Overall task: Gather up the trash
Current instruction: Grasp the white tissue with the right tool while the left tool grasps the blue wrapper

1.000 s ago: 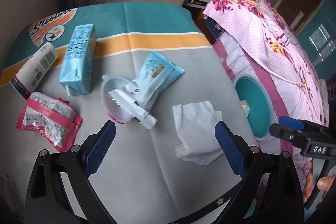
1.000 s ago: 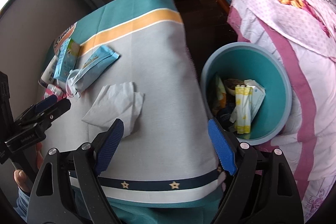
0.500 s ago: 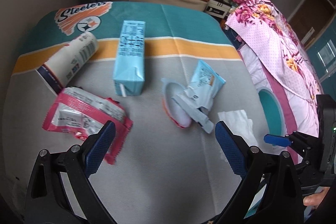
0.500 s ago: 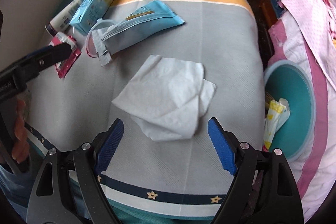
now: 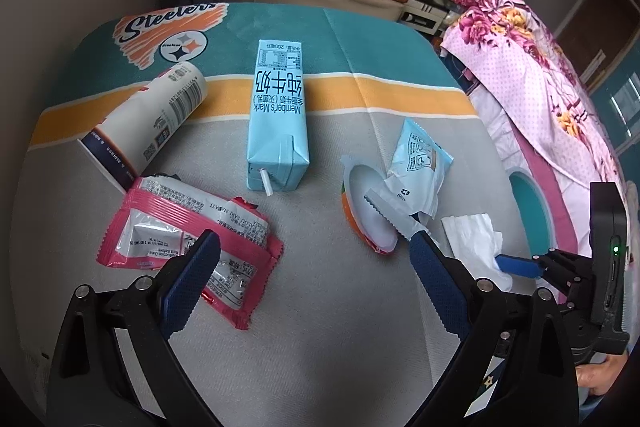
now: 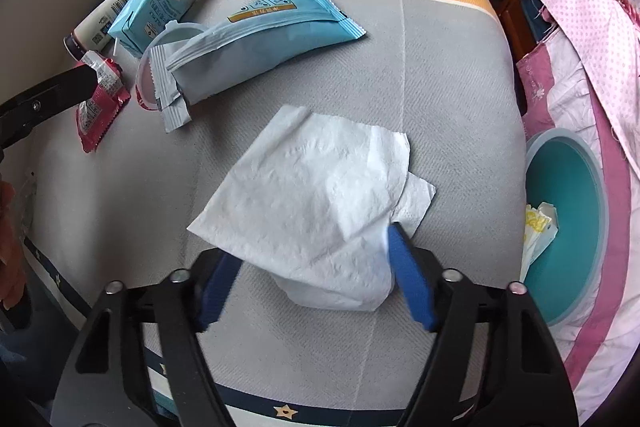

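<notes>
The right gripper (image 6: 316,275) points steeply down at the counter (image 6: 440,75), its jaws half spread and closing around the crumpled white tissue (image 6: 320,203). The tissue's near end lies between the blue pads, which touch its edges without yet clamping it.

The left gripper (image 5: 312,275) hovers with its jaws spread wide and empty. Its left pad sits over the corner of the pink wrapper (image 5: 180,227).

To the right of the right gripper, beside the counter's edge, stands a teal bin (image 6: 576,227) with a yellow-and-white packet (image 6: 538,227) inside.

Ahead of the left gripper lie a light-blue milk carton (image 5: 278,119) with a straw, a white tube (image 5: 152,119) to its left, and a pale blue pouch (image 5: 416,175) resting on a small plastic cup (image 5: 368,211).
</notes>
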Demonstrator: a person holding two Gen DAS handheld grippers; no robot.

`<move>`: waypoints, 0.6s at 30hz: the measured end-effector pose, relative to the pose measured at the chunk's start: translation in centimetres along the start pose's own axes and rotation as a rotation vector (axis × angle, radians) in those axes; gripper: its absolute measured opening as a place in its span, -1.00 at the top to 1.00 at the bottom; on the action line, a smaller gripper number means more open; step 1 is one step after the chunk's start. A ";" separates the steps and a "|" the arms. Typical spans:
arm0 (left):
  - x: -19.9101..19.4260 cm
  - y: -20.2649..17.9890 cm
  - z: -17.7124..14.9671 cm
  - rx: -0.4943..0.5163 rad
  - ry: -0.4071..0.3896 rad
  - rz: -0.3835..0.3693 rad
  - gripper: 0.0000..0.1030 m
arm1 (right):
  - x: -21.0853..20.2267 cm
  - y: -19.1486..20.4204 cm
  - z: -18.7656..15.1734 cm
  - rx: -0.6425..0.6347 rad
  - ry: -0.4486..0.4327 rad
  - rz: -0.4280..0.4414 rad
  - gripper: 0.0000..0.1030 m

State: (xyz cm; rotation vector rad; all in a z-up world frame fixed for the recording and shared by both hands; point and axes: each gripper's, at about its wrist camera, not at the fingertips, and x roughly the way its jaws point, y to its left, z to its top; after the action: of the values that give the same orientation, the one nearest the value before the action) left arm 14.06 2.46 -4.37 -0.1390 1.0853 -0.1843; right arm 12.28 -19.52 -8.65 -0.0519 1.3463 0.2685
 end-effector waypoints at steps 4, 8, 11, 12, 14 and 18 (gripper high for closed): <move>0.3 -0.5 0.2 0.015 0.009 0.005 -0.86 | -0.7 -1.0 -0.1 0.032 -0.019 0.040 0.78; 0.6 -1.4 0.6 0.045 0.019 0.018 -0.86 | -2.2 -2.2 0.0 0.068 -0.067 0.058 0.82; 0.6 -2.2 1.1 0.075 0.022 0.017 -0.85 | -3.6 -3.3 0.1 0.094 -0.102 0.058 0.82; 0.6 -2.9 1.4 0.095 0.024 0.013 -0.85 | -3.9 -3.6 0.1 0.102 -0.109 0.056 0.82; 0.7 -4.0 1.8 0.131 0.028 0.006 -0.85 | -4.3 -4.4 0.1 0.119 -0.120 0.057 0.82; 1.7 -6.7 2.4 0.217 0.050 0.010 -0.85 | -4.8 -5.6 0.0 0.156 -0.144 0.080 0.82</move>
State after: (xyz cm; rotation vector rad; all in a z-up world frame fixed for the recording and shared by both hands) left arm 16.45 -4.37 -3.38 0.0659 1.1078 -0.2966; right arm 12.57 -25.75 -4.70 0.1504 1.2239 0.2296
